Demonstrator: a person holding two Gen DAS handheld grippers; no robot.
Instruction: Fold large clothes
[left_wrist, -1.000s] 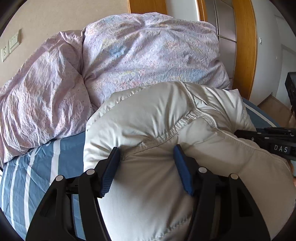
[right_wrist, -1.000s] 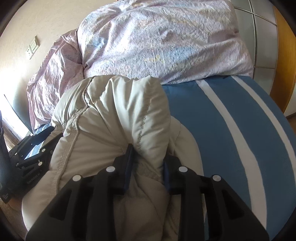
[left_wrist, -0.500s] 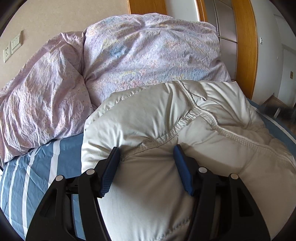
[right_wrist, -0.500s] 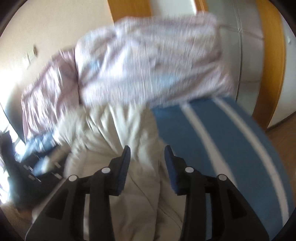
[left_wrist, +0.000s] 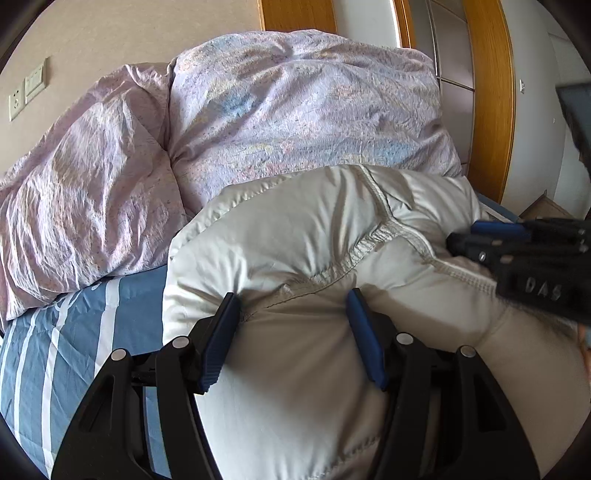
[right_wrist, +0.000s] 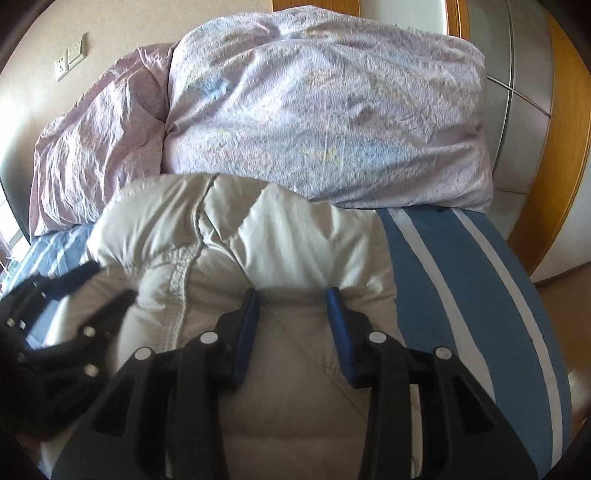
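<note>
Left wrist view: the left gripper (left_wrist: 291, 306) is seen about half open, its ribbed blue pads (left_wrist: 218, 339) pressed into a bulge of the puffy, cream quilted down jacket (left_wrist: 295, 236), pinched at a puckered seam. The right gripper (right_wrist: 291, 306) is closed on a narrower fold of that jacket. The jacket is heaped on the blue, white-striped bedsheet (right_wrist: 461, 280), against the crinkled lilac duvet (right_wrist: 314, 110). Bare sheet is left open along the right edge.
</note>
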